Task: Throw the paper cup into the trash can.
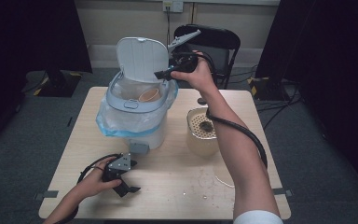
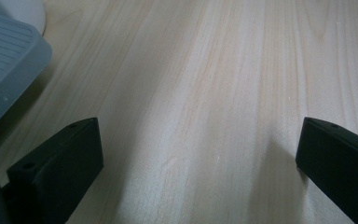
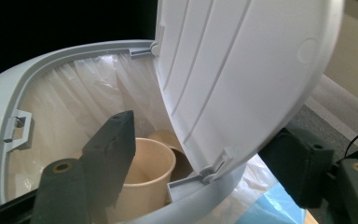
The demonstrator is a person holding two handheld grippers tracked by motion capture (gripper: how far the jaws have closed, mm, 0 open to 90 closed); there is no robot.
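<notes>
The high view is dim at its borders: the left and right sides sink into near black, while the table [image 1: 168, 177] and the far wall are evenly lit from above. Shadows on the table are soft and short. This view is slightly soft, with fine grain. In the left gripper view the wood grain is blurred, and the near fingers [image 2: 60, 163] cast faint, diffuse shadows. In the right gripper view the white lid [image 3: 242, 70] is bright and smooth without harsh glare; the near fingers [image 3: 107, 149] are out of focus, and the upper left is black.
</notes>
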